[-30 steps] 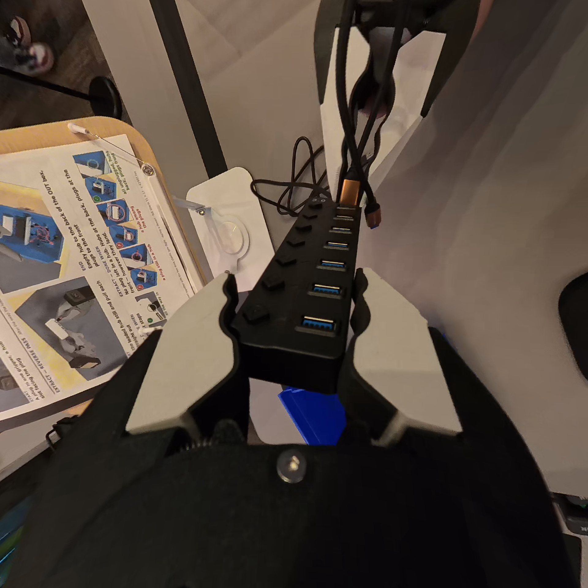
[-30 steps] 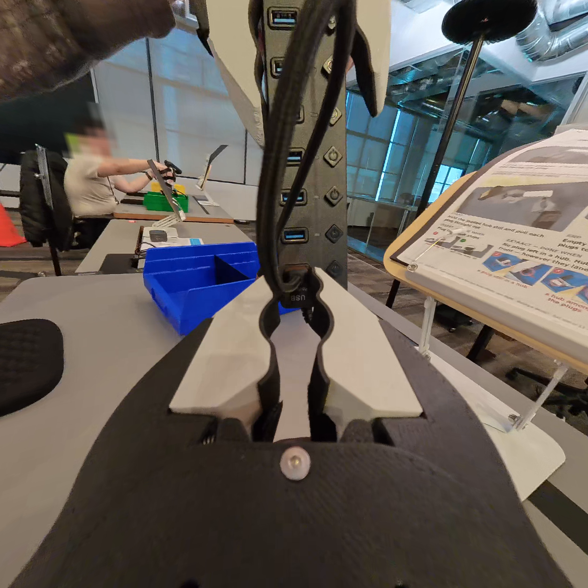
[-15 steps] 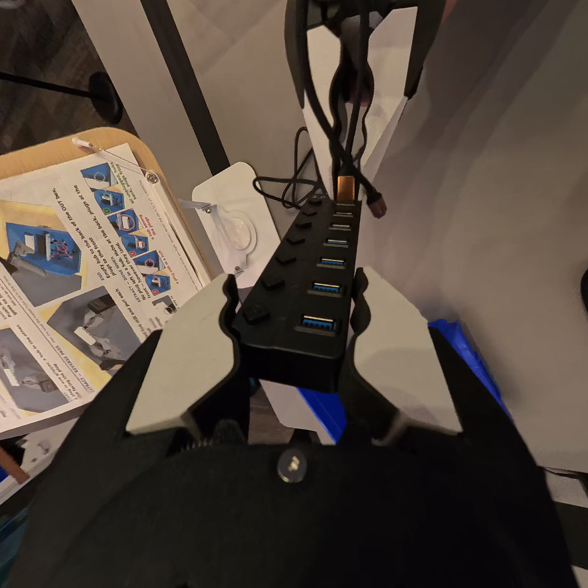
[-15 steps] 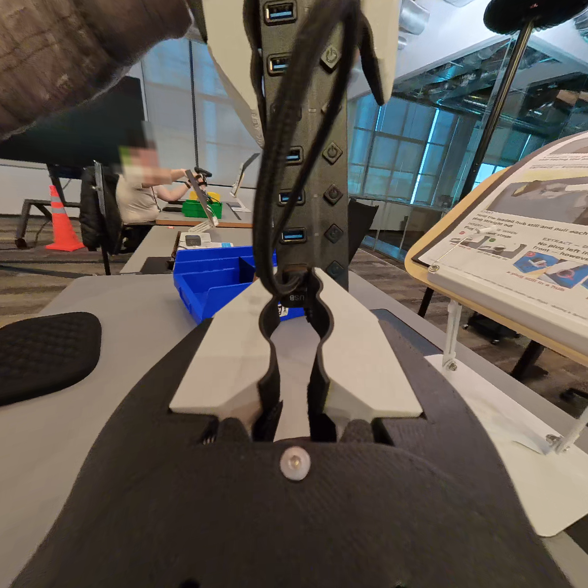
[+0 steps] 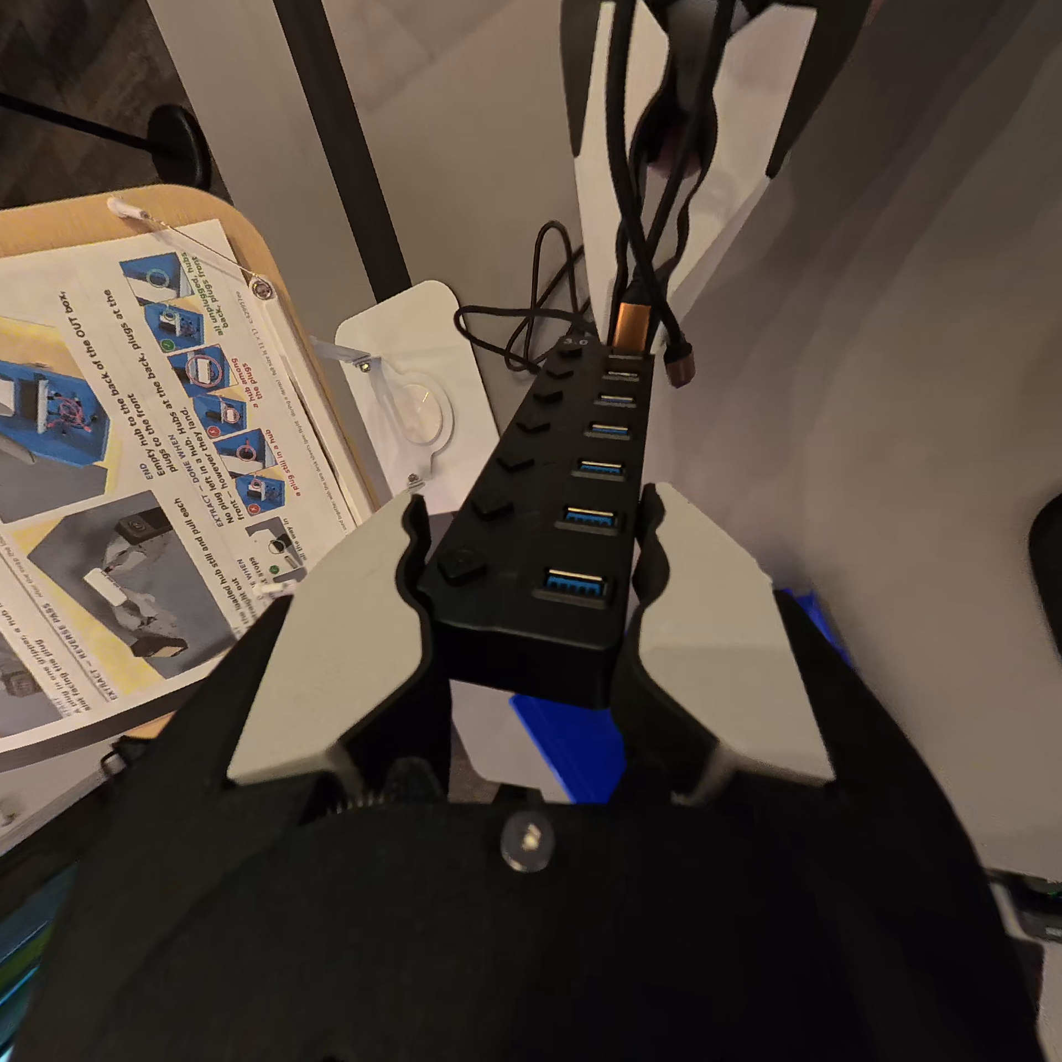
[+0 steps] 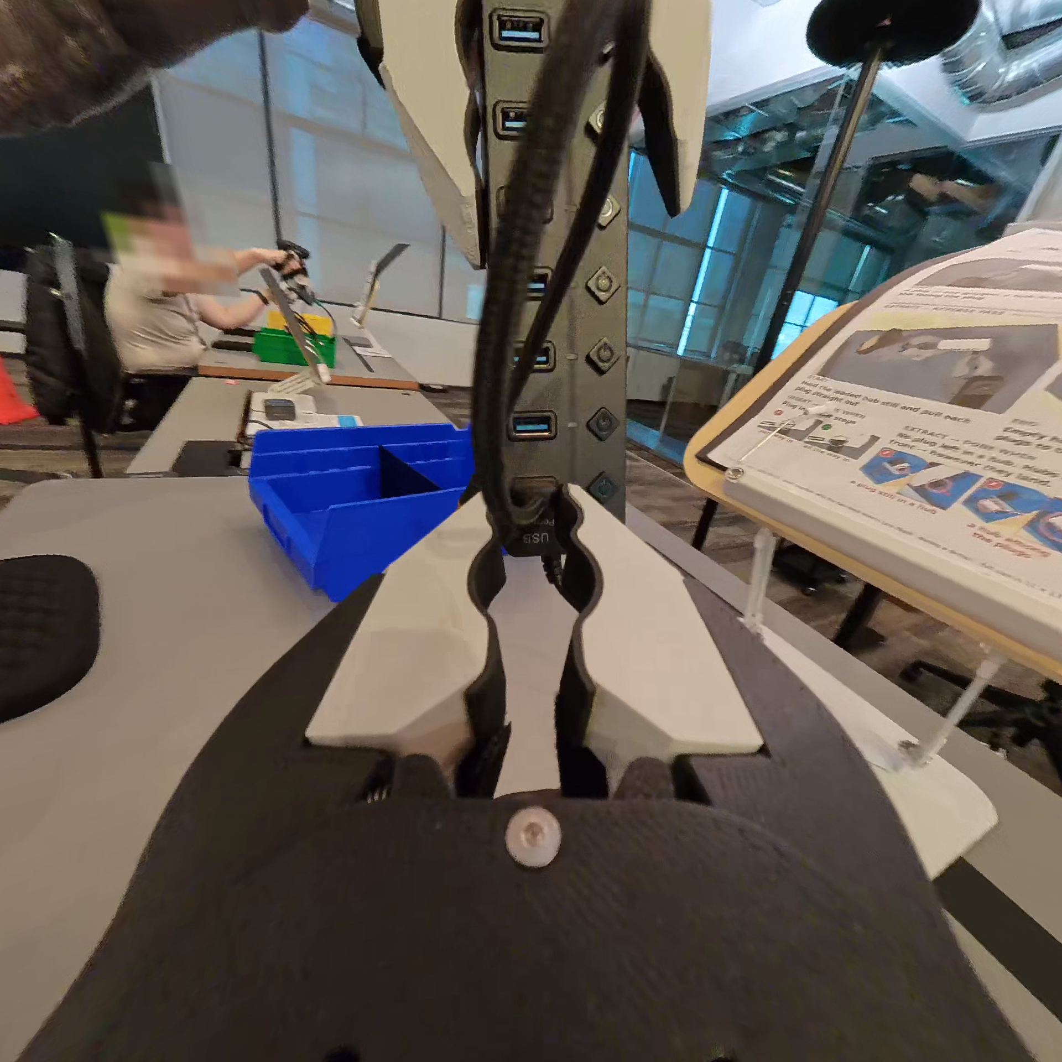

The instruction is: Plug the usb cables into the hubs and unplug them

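- The black hub [image 5: 566, 488] runs up the middle of the left wrist view, with a row of blue ports on its right side and a row of square buttons on its left.
- The left gripper [image 5: 531, 551] is clenched on the near end of the hub, one white finger pressed against each long side.
- An orange plug [image 5: 631, 322] sits in the port at the far end of the hub, just above centre of the frame.
- The black cable [image 5: 623, 172] rises from that plug to the top of the frame; a second, loose plug [image 5: 680, 368] hangs just right of the hub's far end.
- In the right wrist view the hub [image 6: 580, 322] stands upright at centre, and the right gripper [image 6: 534, 531] grips a black plug [image 6: 531, 526] at its lowest port, jaws closed on it.
- The looped cable [image 6: 506, 287] hangs in front of the hub.
- The blue bin [image 6: 356, 488] rests on the grey table [image 6: 143, 574] at left of centre, behind the fingers.
- An instruction sheet [image 6: 931, 414] lies on a tilted wooden board at the right edge.
- A black pad [image 6: 40, 632] lies at the left edge.
- A seated person [image 6: 155, 322] works at another table in the left background.
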`<action>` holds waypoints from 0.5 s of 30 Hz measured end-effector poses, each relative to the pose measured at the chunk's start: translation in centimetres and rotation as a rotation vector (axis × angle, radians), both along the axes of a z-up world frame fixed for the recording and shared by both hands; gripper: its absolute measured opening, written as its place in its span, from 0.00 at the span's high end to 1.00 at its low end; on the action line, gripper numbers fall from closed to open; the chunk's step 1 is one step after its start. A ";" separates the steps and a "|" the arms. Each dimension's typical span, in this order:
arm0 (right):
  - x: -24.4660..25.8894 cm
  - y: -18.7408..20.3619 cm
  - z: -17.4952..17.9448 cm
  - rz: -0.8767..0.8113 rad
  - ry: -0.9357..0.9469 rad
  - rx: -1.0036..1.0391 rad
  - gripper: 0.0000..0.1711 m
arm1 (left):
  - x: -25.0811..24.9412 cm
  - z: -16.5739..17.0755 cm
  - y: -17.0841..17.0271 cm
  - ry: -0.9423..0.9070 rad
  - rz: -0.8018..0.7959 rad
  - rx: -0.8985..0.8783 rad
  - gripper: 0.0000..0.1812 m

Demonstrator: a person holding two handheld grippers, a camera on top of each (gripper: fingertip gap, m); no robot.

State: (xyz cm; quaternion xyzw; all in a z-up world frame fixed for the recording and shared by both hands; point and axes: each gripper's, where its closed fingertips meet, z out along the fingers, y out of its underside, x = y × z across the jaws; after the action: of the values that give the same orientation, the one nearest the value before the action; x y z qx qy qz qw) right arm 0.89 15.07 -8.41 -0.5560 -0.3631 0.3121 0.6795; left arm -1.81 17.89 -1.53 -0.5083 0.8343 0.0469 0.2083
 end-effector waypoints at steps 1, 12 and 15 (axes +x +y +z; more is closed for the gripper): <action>0.0 0.0 0.0 0.028 0.016 -0.015 0.93 | -0.1 0.1 -0.1 0.013 -0.008 0.013 0.61; 0.5 0.4 0.1 -0.070 -0.030 0.027 0.93 | -0.2 0.0 0.6 0.025 0.015 0.031 0.61; 0.6 0.5 0.1 -0.081 -0.038 0.033 0.93 | -0.6 -0.3 1.0 0.018 0.045 0.001 0.61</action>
State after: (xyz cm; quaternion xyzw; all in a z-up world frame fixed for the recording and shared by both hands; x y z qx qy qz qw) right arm 1.46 15.60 -8.33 -0.5650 -0.3582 0.2675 0.6935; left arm -2.39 18.85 -1.85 -0.5265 0.8244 0.0567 0.1999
